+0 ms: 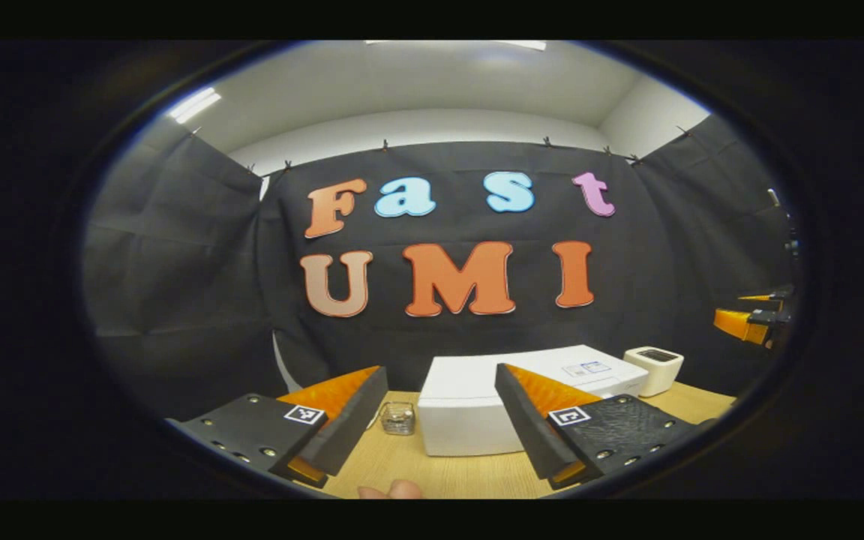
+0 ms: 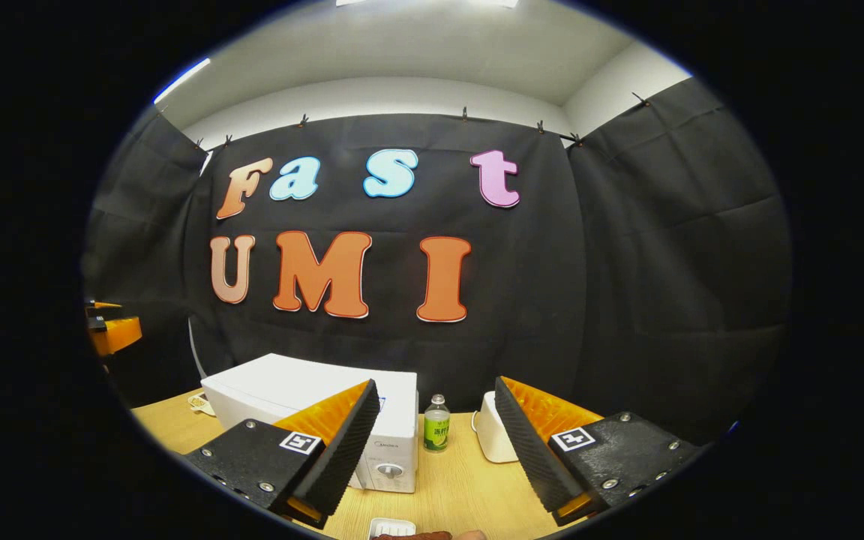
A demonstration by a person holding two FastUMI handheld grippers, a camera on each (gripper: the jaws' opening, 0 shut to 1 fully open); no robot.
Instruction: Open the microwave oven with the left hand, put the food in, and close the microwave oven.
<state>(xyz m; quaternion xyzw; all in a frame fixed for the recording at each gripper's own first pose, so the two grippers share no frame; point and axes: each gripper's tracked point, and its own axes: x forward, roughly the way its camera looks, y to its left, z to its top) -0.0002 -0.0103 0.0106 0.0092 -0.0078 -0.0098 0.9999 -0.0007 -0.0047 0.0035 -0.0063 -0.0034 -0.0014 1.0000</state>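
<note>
The microwave oven (image 1: 469, 405) is a white box that sits on the wooden table (image 1: 469, 476), near the black cloth wall. It lies long and low, with its long side running across the table. In the right gripper view the microwave oven (image 2: 312, 401) shows its end with a round knob (image 2: 389, 471), and that face points out toward the camera. Its door looks shut. The left gripper (image 1: 441, 420) hangs above the table in front of the oven. Its two fingers stand wide apart and hold nothing and touch nothing. The right gripper (image 2: 436, 435) is the same: fingers wide apart, nothing between them, nothing touched. A small clear container (image 1: 397, 418) stands just beside the oven's left end. A small white box-shaped appliance (image 1: 653, 369) sits on the oven's other side. In the right gripper view a little green bottle (image 2: 436, 424) stands between the oven and that white appliance (image 2: 493, 439). At the bottom edge of the right gripper view there is a small white dish (image 2: 391, 526) with something brown (image 2: 413, 535) by it, but it is cut off, so I cannot tell what it is. The gripper fingers hide part of the oven in both views.
</note>
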